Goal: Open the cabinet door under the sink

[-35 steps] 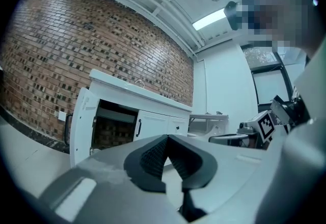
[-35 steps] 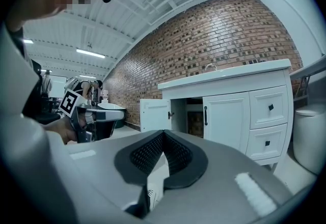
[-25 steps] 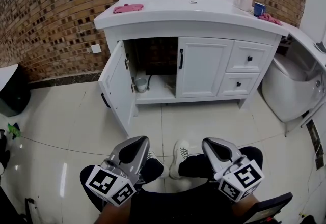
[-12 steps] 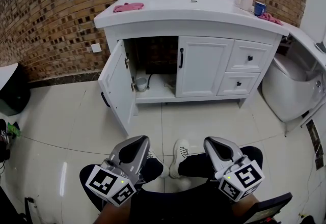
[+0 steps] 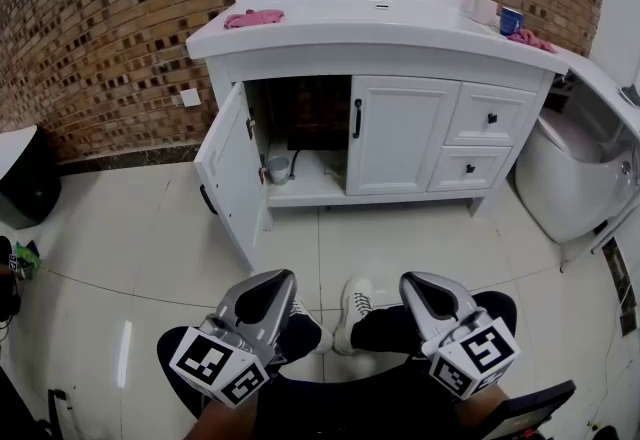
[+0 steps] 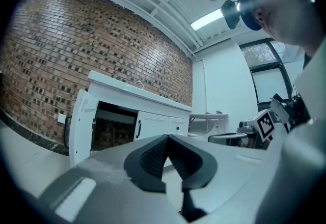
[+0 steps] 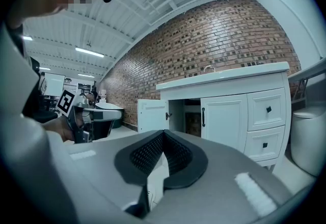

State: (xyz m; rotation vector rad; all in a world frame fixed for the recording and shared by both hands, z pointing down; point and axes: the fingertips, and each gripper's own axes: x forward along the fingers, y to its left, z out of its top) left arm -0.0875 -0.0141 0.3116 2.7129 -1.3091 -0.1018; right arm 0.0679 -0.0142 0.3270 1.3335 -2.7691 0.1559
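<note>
A white vanity cabinet [image 5: 400,133] stands under the sink [image 5: 370,8] against the brick wall. Its left door [image 5: 228,168] hangs swung wide open, showing the dark inside with a small cup [image 5: 279,167] on the shelf. The right door [image 5: 398,133] with its black handle [image 5: 357,118] is closed. Both grippers are held low near the person's lap, far from the cabinet. The left gripper [image 5: 272,285] is shut with nothing in it, tips meeting in the left gripper view [image 6: 167,137]. The right gripper [image 5: 420,286] is shut and empty too [image 7: 164,132].
A pink cloth [image 5: 252,17], a soap bottle [image 5: 481,0] and a blue cup [image 5: 510,18] sit on the counter. Two drawers [image 5: 487,116] are at the cabinet's right. A white toilet [image 5: 575,173] stands at the right, a black bin [image 5: 25,178] at the left. The person's shoes [image 5: 352,300] rest on the glossy tile floor.
</note>
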